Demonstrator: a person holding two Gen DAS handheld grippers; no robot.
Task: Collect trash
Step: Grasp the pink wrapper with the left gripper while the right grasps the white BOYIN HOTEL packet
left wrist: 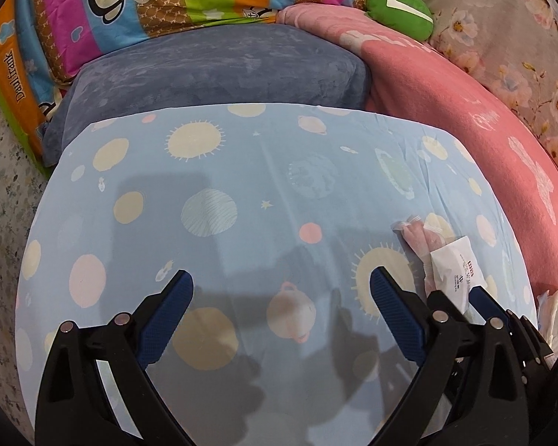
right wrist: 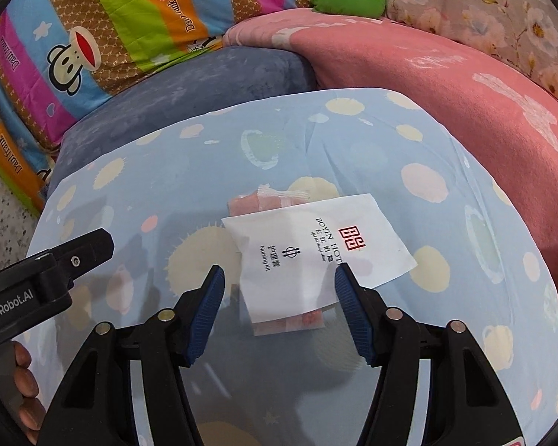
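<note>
Floor (left wrist: 0, 193): speckled, at the far left edge of both views.
Cartoon quilt (left wrist: 104, 11): striped in bright colours with monkey faces, bunched at the upper left behind everything else.
Blue-grey cushion (left wrist: 212, 70): plush, lying between the quilt and the sheet, its near edge tucked under the sheet.
Light blue sheet (left wrist: 241, 171): printed with suns, planets and stars, spread smooth across the bed; both claws hang over it.
Left claw (left wrist: 282, 290): jaws spread wide with nothing between them, only bare sheet below; in the right wrist view its black body juts in from the left with fingers of the holding hand (right wrist: 24, 390) beneath it.
White packet (right wrist: 316, 249): a flat paper sachet with a red square logo and "Nursing Kit" printed on it, lying on the sheet right of the left claw and partly on top of the pink wrapper.
Pink wrapper (right wrist: 256, 200): clear-edged, showing above and below the white packet.
Right claw (right wrist: 279, 282): jaws about half apart, straddling the near end of the white packet; the pads do not press it.
Pink blanket (left wrist: 465, 111): lies along the right edge of the sheet.
Green plush (left wrist: 398, 7): at the top, beyond the pink blanket.
Floral bedding (left wrist: 520, 37): pale, at the far right.
</note>
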